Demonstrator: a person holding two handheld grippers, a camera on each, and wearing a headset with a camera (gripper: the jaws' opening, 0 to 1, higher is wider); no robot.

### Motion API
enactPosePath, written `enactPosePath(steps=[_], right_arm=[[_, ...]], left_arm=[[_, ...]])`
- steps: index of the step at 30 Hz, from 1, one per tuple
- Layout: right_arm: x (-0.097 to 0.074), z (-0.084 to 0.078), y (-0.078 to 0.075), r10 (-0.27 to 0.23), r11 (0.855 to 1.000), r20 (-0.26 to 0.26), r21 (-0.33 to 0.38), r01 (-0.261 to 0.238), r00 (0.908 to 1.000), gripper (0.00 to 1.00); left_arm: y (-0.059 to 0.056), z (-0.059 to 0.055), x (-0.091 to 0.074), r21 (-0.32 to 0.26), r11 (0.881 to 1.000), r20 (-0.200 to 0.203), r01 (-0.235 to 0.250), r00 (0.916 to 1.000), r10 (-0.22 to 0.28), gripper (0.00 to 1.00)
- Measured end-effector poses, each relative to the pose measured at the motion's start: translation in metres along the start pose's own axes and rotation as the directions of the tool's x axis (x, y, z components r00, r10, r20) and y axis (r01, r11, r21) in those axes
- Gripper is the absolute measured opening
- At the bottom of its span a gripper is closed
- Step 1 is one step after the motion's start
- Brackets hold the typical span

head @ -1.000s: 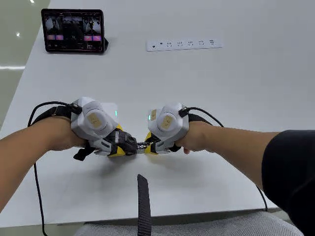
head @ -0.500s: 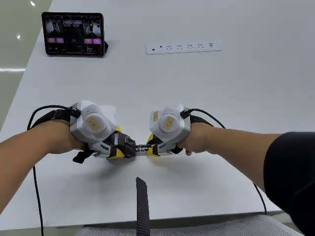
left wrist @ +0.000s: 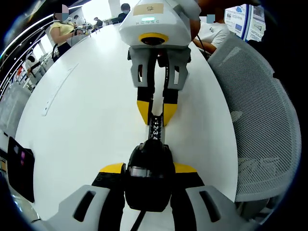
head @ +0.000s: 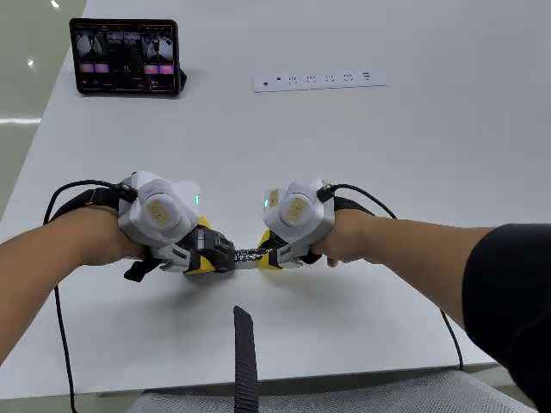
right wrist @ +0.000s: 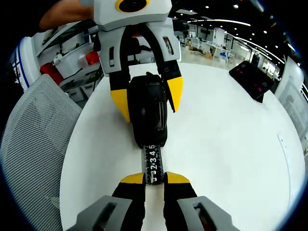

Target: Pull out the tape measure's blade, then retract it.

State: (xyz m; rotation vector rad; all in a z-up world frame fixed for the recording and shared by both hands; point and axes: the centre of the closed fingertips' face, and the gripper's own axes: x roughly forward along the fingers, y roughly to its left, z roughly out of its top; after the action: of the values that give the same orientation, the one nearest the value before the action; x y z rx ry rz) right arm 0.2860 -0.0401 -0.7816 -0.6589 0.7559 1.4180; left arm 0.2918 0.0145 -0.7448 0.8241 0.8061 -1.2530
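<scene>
My left gripper (left wrist: 149,169) is clamped on the black tape measure (right wrist: 149,108). My right gripper (right wrist: 154,179), just beside it, pinches the tip of the blade (left wrist: 155,129), with a short stretch drawn out between the two over the white table (head: 387,155). Both gripper views show the blade's printed numbers, which blur in the head view; whether the tape measure touches the table I cannot tell.

Tablet (head: 126,55) on white table (head: 413,155), far left; power strip (head: 318,80) to its right
</scene>
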Motion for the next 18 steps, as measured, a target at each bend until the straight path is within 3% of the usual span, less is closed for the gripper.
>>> enactPosePath(steps=[18], right_arm=[[-0.009, -0.011, -0.001, -0.004, 1.0, -0.01, 0.018, 0.004, 0.9999, 0.1]], left_arm=[[0.002, -0.001, 0.0, -0.003, 1.0, 0.001, -0.001, 1.0, 0.001, 0.31]])
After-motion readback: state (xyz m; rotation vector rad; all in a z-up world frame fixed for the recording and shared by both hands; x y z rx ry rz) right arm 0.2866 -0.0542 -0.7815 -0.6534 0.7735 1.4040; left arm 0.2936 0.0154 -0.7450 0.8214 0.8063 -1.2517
